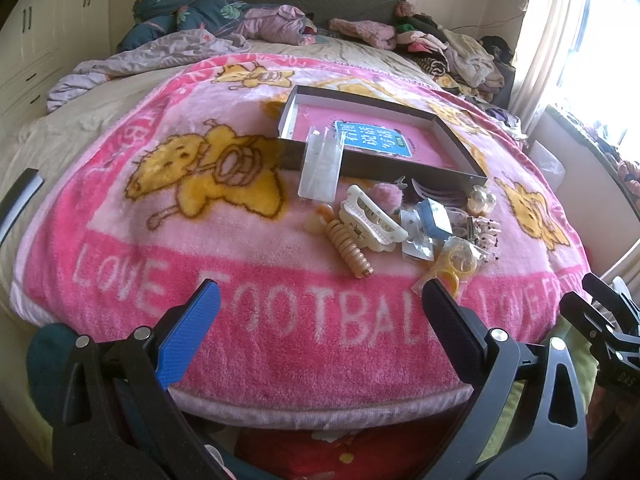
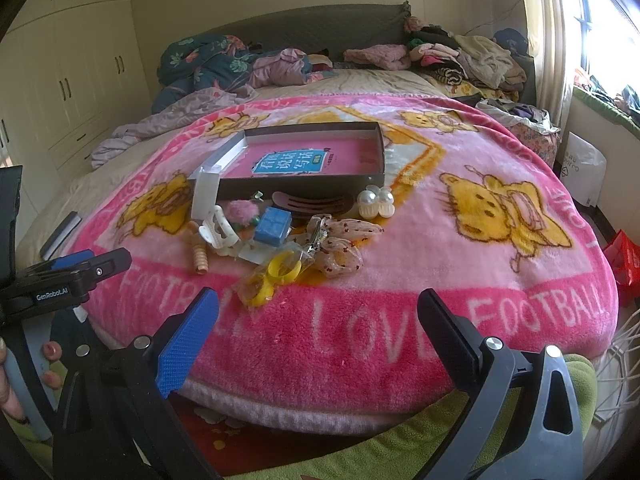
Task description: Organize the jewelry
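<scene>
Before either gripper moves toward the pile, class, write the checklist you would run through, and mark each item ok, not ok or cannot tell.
1. Left gripper open and holding nothing: ok.
2. Right gripper open and holding nothing: ok.
3. Tray open-topped and reachable behind the pile: ok.
4. Tray floor free for items: not ok, a pink book fills it.
5. Pieces separated for single picks: not ok; white claw clip, blue box and yellow rings lie touching or overlapping.
6. Pearl clip standing apart: ok.

Both grippers, left gripper (image 1: 320,300) and right gripper (image 2: 318,308), have black frames with silver screws, one textured blue pad and one black pad.
</scene>
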A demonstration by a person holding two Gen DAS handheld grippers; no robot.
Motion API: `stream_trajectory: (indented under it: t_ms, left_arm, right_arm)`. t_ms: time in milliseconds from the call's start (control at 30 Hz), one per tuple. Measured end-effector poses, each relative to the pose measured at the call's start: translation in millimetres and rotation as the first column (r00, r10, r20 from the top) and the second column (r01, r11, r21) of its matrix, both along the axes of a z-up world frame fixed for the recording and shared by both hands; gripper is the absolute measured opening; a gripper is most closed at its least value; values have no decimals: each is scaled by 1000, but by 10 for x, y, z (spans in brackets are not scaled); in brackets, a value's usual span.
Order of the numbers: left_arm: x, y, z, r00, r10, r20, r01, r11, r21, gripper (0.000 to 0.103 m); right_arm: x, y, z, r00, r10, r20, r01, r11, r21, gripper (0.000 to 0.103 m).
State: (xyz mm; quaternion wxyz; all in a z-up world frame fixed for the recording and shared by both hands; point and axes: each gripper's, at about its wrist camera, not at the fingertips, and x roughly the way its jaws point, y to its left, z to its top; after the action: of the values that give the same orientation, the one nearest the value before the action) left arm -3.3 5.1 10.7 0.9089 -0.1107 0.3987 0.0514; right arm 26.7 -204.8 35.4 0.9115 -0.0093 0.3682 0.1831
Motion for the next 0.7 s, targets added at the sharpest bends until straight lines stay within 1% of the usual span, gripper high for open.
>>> stream_trajectory:
  t_ms: [700]
  left_arm:
    - [22,-38,7,1000,-11,-4,11,1000,3,94]
  right_arm:
    - [29,-24,11,1000,-6,-1,6,1000,2,99]
